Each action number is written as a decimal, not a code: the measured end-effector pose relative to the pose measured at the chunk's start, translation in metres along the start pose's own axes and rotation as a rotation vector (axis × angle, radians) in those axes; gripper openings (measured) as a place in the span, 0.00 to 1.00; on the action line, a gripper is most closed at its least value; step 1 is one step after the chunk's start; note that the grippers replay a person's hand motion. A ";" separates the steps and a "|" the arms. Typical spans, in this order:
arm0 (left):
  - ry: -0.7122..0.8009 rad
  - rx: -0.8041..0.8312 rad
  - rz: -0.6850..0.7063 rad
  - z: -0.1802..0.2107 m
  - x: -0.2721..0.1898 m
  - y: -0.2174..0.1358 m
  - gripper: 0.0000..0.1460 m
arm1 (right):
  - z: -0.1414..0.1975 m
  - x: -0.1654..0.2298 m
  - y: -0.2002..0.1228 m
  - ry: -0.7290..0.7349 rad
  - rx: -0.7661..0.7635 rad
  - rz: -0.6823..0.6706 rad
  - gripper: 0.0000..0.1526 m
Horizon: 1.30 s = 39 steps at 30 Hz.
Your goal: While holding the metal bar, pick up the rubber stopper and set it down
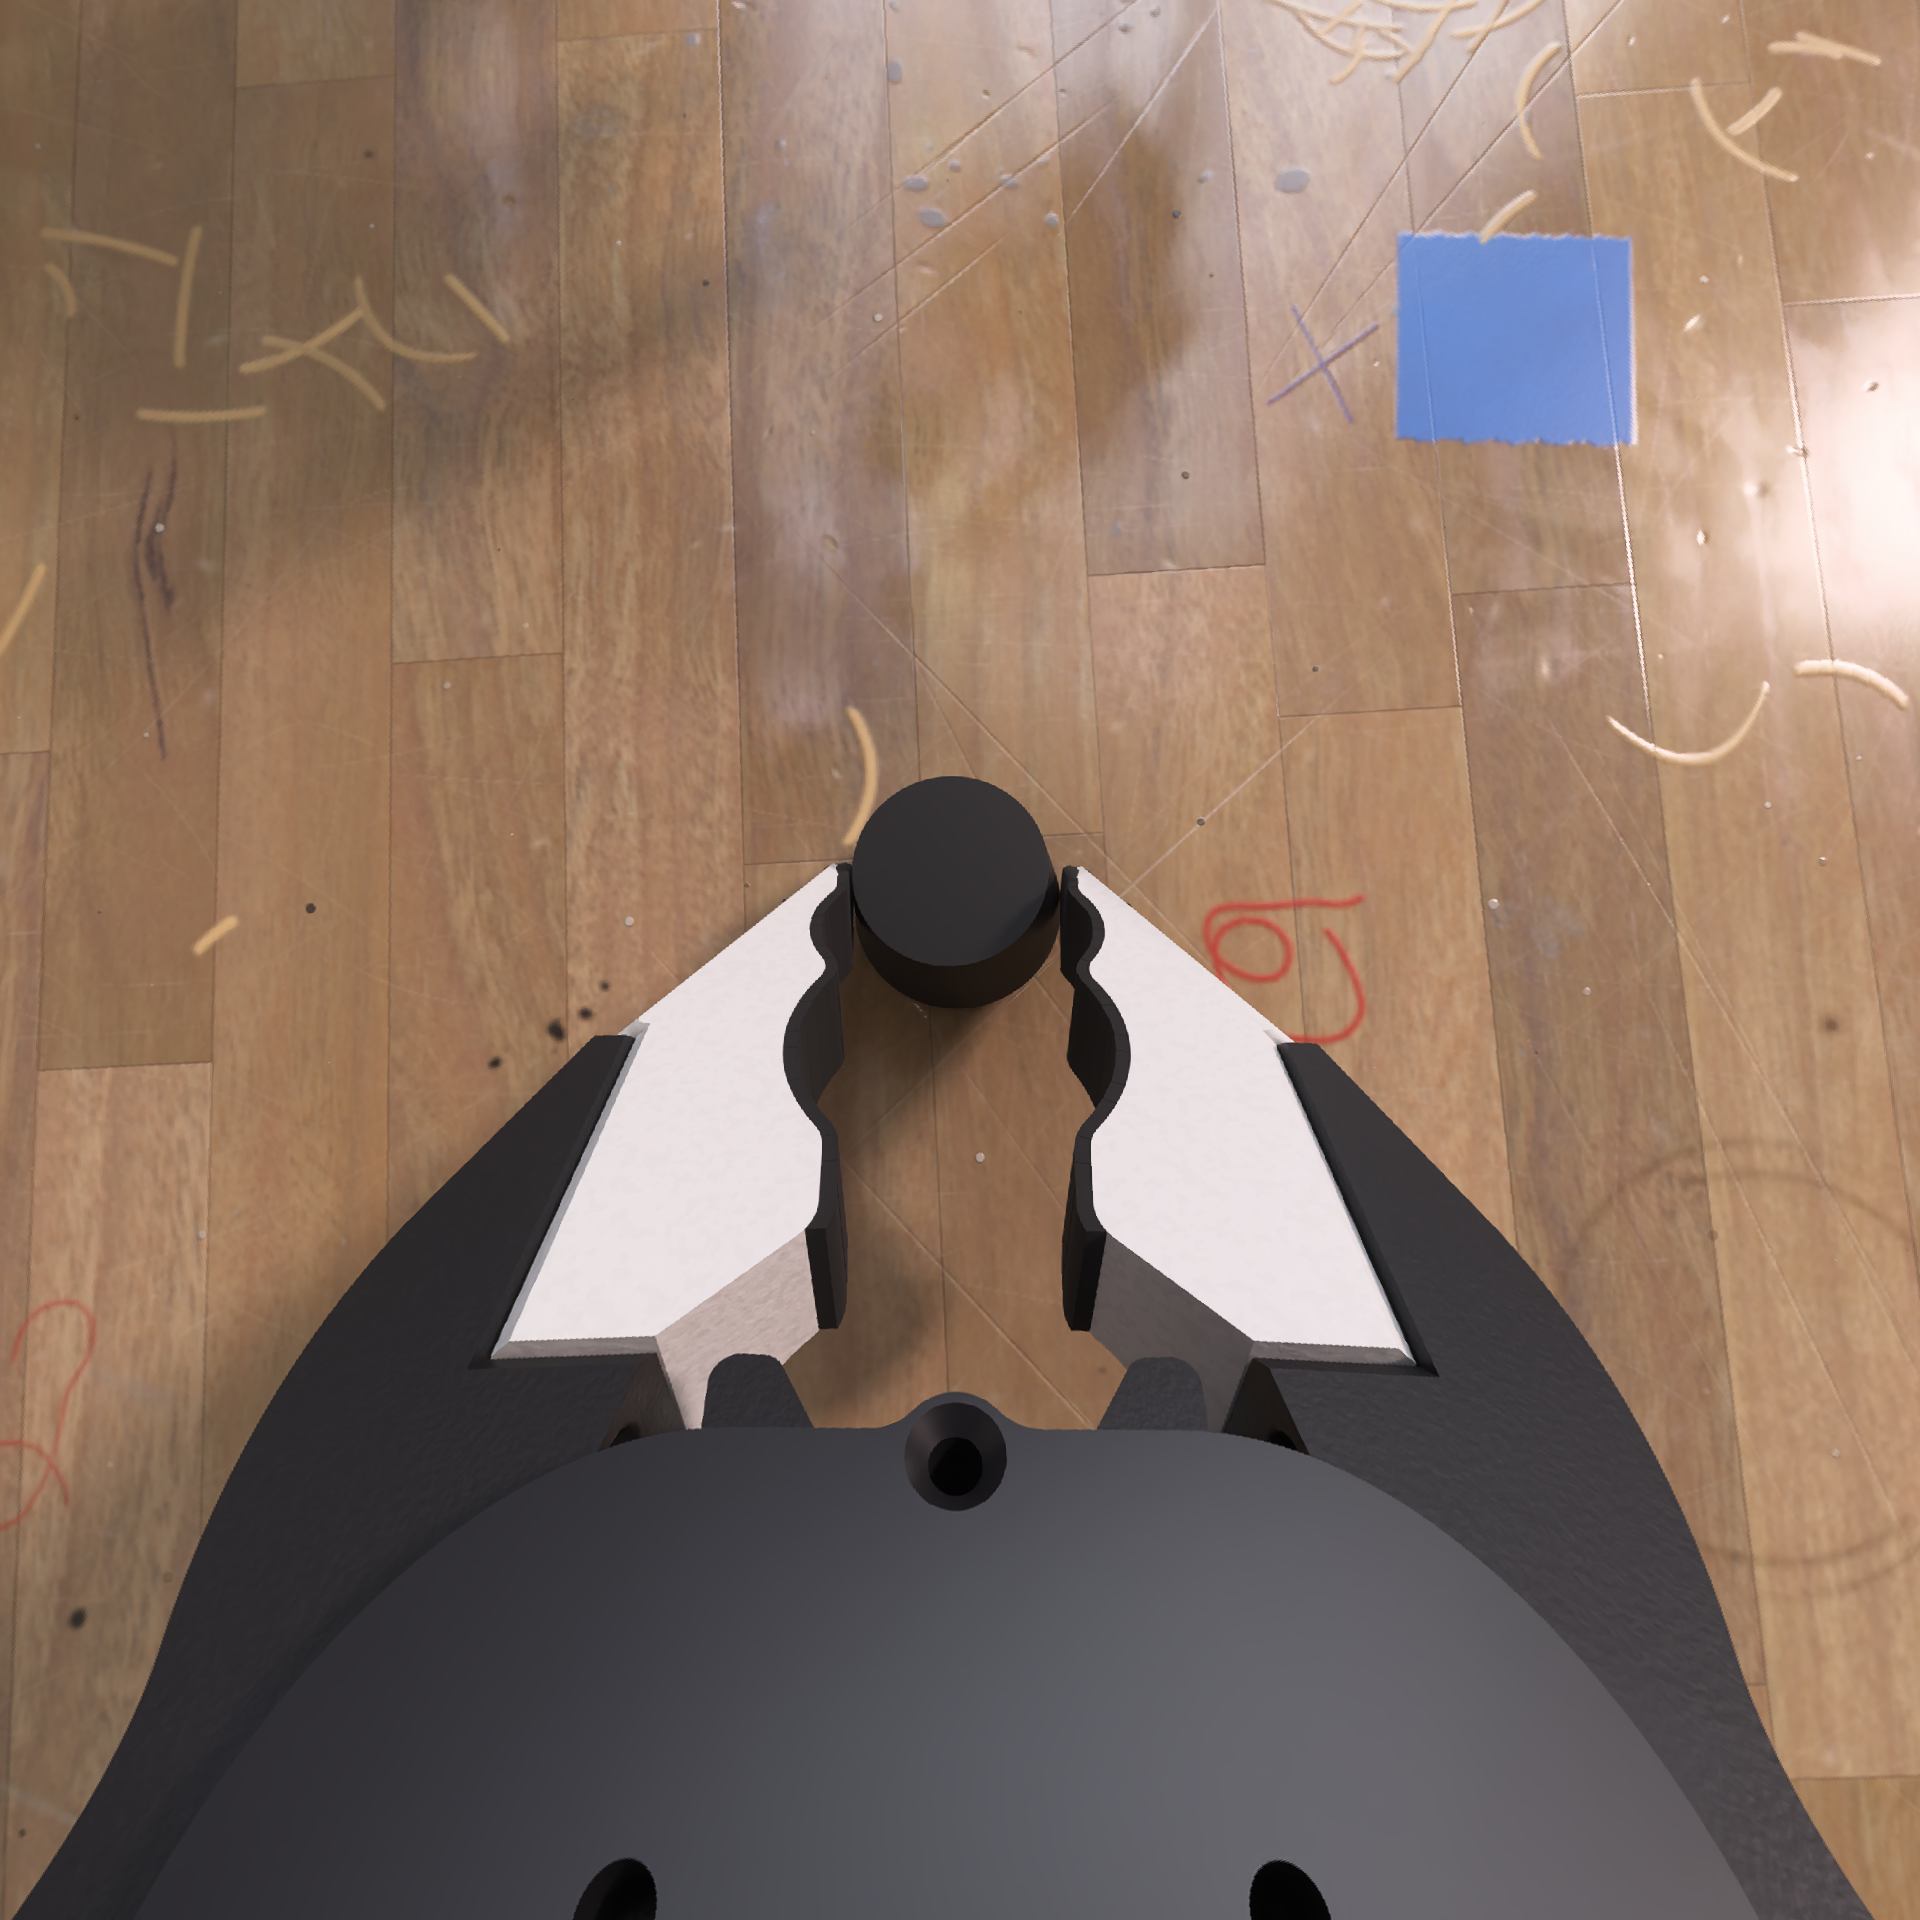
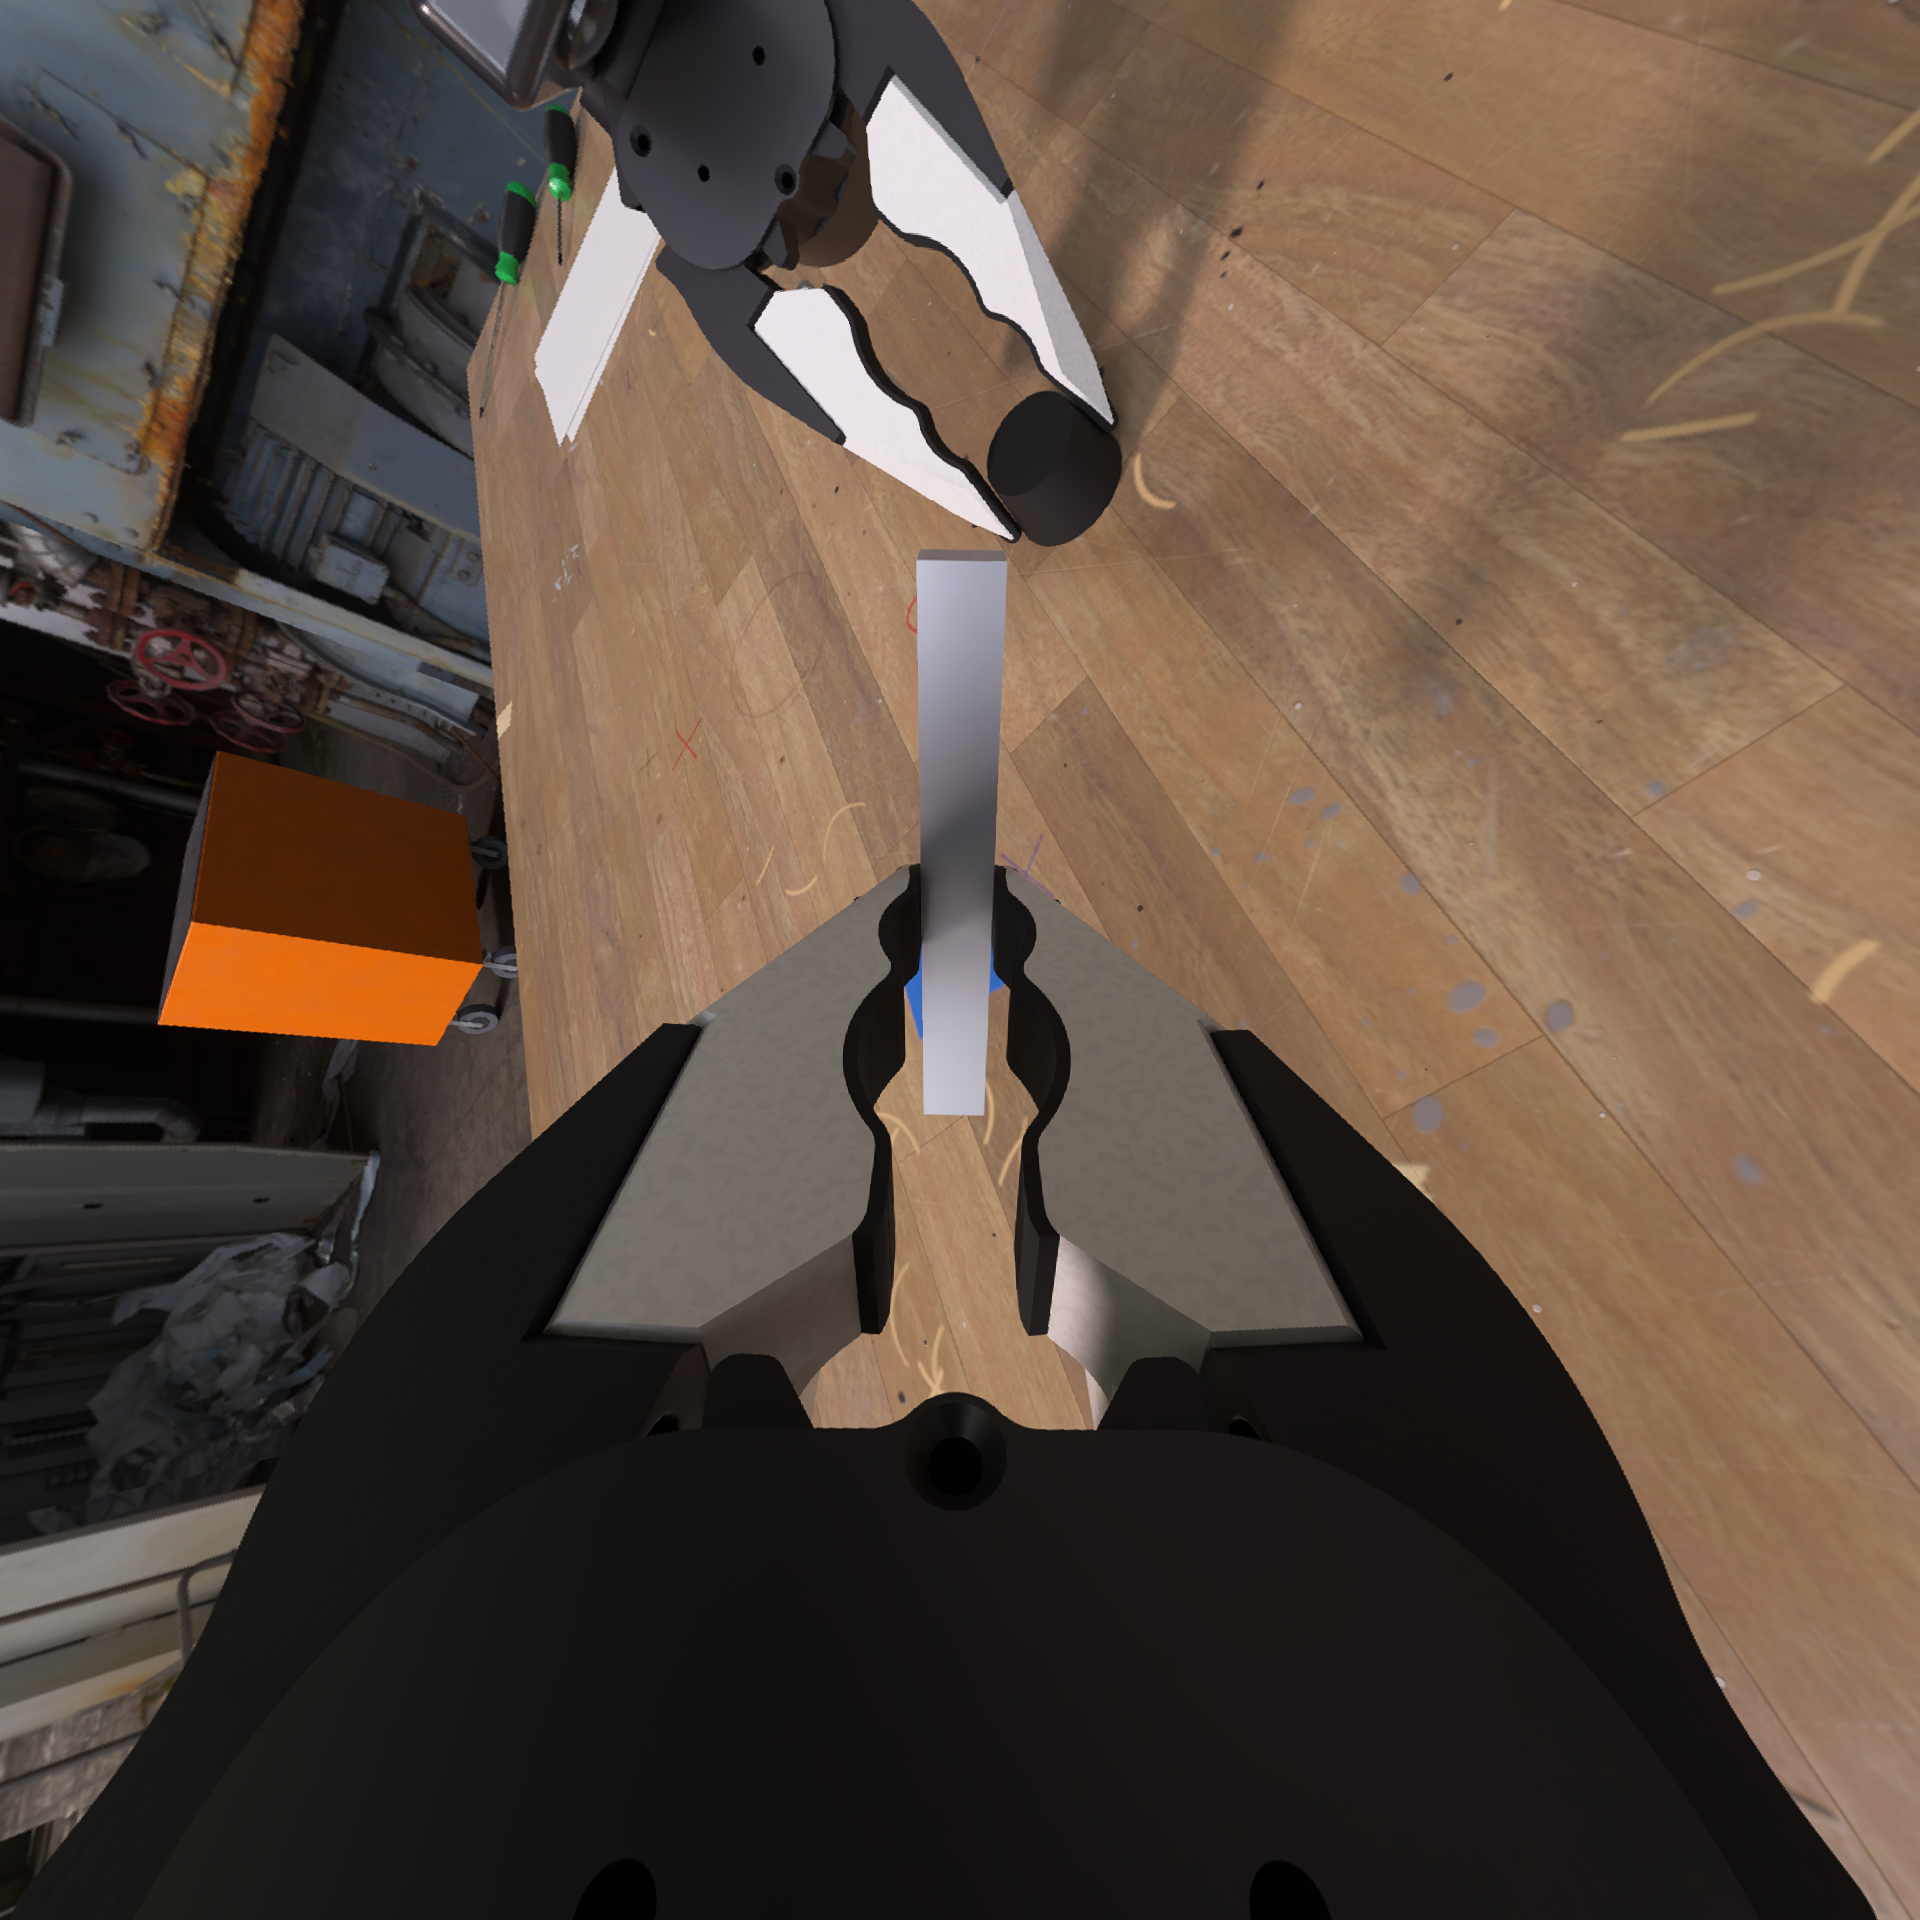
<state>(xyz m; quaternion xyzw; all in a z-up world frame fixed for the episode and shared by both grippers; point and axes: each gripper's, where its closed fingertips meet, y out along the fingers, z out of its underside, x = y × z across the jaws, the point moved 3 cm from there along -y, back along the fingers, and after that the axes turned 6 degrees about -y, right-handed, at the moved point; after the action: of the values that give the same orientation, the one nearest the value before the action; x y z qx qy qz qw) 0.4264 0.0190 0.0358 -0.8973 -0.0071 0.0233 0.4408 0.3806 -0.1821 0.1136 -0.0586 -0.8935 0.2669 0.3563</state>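
Note:
The black rubber stopper (image 1: 951,914) sits between the fingertips of my left gripper (image 1: 956,894), whose jaws are closed on its sides. I cannot tell whether it touches the wooden bench top (image 1: 623,623) or hangs just above it. In the right wrist view the left gripper (image 2: 1055,473) and the stopper (image 2: 1070,488) show at the top centre. My right gripper (image 2: 958,883) is shut on the grey metal bar (image 2: 961,727). The bar sticks out forward between the fingers, its far end close to the stopper but apart from it.
A blue tape square (image 1: 1512,338) lies on the bench to the far right of the stopper. Wood shavings and pen marks are scattered about. In the right wrist view the bench edge (image 2: 488,623) runs along the left. Green-handled screwdrivers (image 2: 514,234) and a white board (image 2: 592,312) lie near it. An orange box (image 2: 322,904) stands beyond the edge.

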 end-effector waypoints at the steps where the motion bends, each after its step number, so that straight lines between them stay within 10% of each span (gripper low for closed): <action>1: 0.000 0.000 0.000 0.000 0.000 0.000 0.27 | 0.000 0.000 0.000 -0.001 0.000 -0.001 0.08; 39: -0.001 -0.005 0.001 0.001 0.000 0.000 0.27 | 0.001 0.002 0.002 -0.025 0.013 -0.005 0.08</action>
<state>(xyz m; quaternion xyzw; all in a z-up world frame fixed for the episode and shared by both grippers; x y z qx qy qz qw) 0.4266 0.0195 0.0355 -0.8984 -0.0071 0.0238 0.4384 0.3787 -0.1798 0.1131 -0.0508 -0.8963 0.2724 0.3462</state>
